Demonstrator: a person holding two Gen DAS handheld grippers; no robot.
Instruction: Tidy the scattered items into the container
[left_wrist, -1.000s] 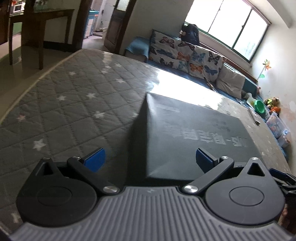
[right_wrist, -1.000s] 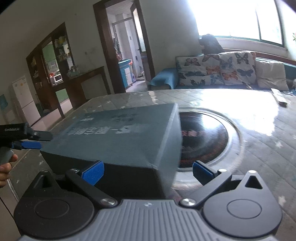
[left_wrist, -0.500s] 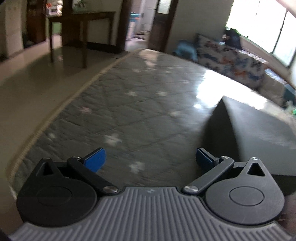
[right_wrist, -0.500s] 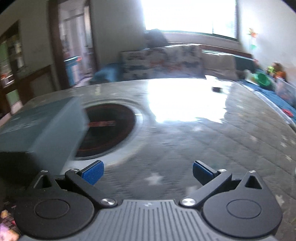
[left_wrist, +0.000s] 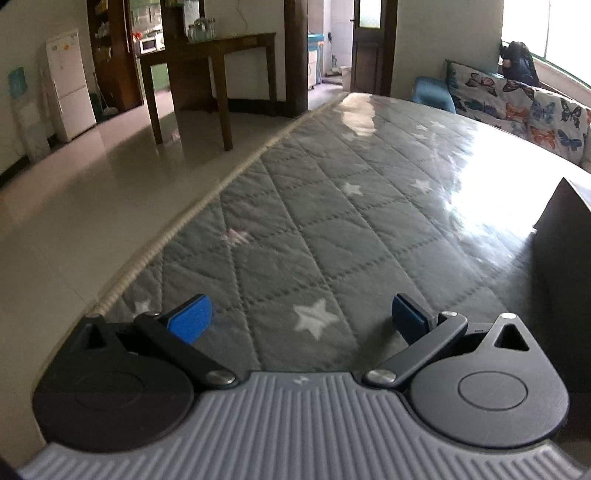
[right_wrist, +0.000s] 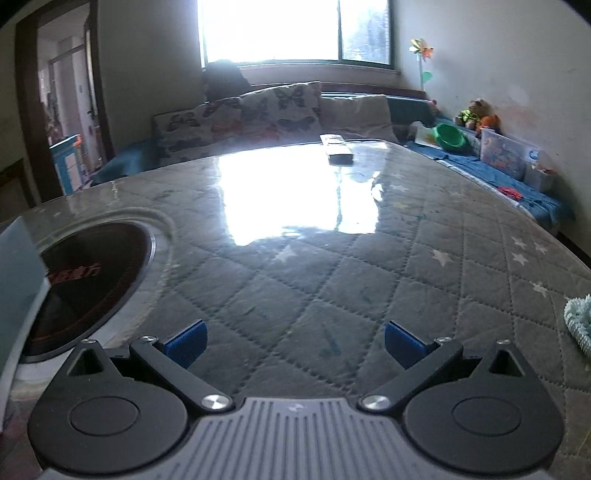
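The left gripper (left_wrist: 302, 319) is spread wide with nothing between its blue pads (left_wrist: 190, 319) — below it lies only the quilted grey table cover (left_wrist: 332, 206) with its white stars. At the right edge of the left view a dark box (left_wrist: 565, 236) stands on the cover, only its corner and one side showing. The cover's corded edge (left_wrist: 177, 229) runs diagonally from lower left toward the upper middle, with pale floor beyond it and a wooden table (left_wrist: 218, 70) in the upper left.

The right gripper (right_wrist: 293, 341) is also wide apart and empty, hovering over the same glossy cover (right_wrist: 369, 266). At the left edge of this view the box (right_wrist: 16, 273) shows as a pale grey-blue side, just beside a round dark plate (right_wrist: 92, 273) set into the tabletop. At the far right edge, at mid height, a pale green knobbly item (right_wrist: 578, 325) lies on the cover, cut off by the frame. Toward the upper middle a flat remote (right_wrist: 336, 148) rests near the far edge of the table, well apart from the box. Behind it stand butterfly-print cushions (right_wrist: 258, 114) under a bright window.
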